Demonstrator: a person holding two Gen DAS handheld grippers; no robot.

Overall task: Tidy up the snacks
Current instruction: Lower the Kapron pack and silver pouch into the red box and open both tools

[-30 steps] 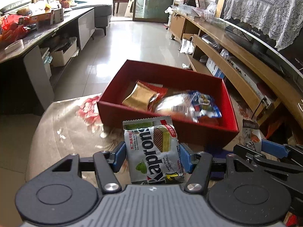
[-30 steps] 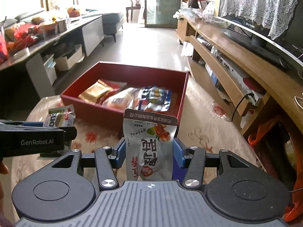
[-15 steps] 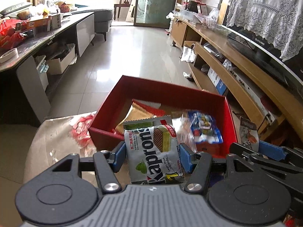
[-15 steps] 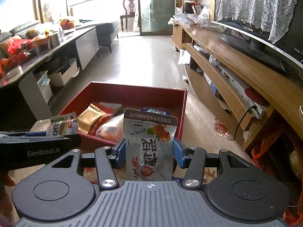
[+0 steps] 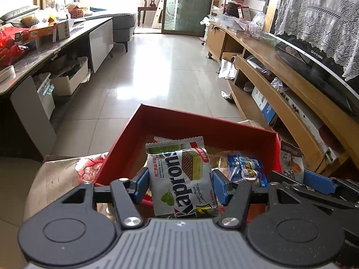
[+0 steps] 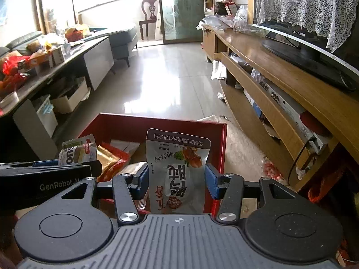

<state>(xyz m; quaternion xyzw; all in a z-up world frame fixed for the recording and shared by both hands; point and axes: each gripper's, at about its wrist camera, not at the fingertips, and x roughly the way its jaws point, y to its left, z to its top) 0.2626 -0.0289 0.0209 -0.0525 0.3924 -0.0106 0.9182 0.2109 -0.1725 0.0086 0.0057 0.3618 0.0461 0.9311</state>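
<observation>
We hold a wafer packet (image 5: pixel 181 177) upright in our left gripper (image 5: pixel 181 186) and a grey pouch (image 6: pixel 178 170) upright in our right gripper (image 6: pixel 177 182), both clamped side-on. The red box (image 5: pixel 202 121) lies directly ahead and below both, the left nearer its near-left corner.

Wafer packet (image 5: pixel 181 177) in tongs (image 5: pixel 181 186) (blue pads)

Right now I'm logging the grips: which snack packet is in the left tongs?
The Kaprons wafer packet, green and white; the right tongs hold a grey pouch.
</observation>
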